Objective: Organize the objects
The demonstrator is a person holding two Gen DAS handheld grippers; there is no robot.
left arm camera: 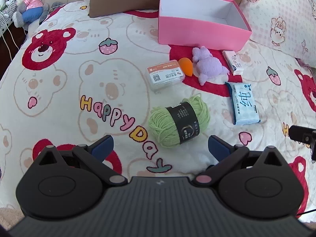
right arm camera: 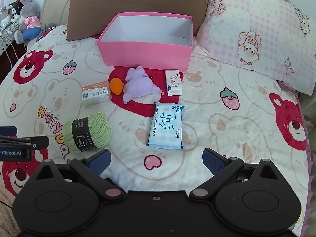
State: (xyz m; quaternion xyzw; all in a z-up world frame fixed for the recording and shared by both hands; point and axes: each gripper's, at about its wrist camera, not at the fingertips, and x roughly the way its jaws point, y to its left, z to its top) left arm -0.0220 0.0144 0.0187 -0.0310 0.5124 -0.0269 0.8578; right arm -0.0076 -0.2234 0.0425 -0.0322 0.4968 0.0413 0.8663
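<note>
An empty pink box (left arm camera: 199, 35) (right arm camera: 146, 53) stands on the bed. In front of it lie a purple plush toy (left arm camera: 209, 65) (right arm camera: 139, 85), an orange sponge (left arm camera: 185, 64) (right arm camera: 116, 85), a clear plastic case (left arm camera: 165, 75) (right arm camera: 95, 94), a small white-and-pink carton (left arm camera: 232, 61) (right arm camera: 173, 82), a blue wet-wipes pack (left arm camera: 244, 102) (right arm camera: 166, 126) and a green yarn ball (left arm camera: 178, 121) (right arm camera: 87, 132). My left gripper (left arm camera: 161, 145) hovers open just short of the yarn. My right gripper (right arm camera: 157, 159) hovers open just short of the wipes pack. Neither holds anything.
The bedspread (left arm camera: 59, 102) (right arm camera: 227, 138) has a bear and strawberry print. A brown cushion (right arm camera: 138, 6) leans behind the box and a pink checked pillow (right arm camera: 254, 35) lies at the right. Plush toys (right arm camera: 27, 17) sit on a side table at far left.
</note>
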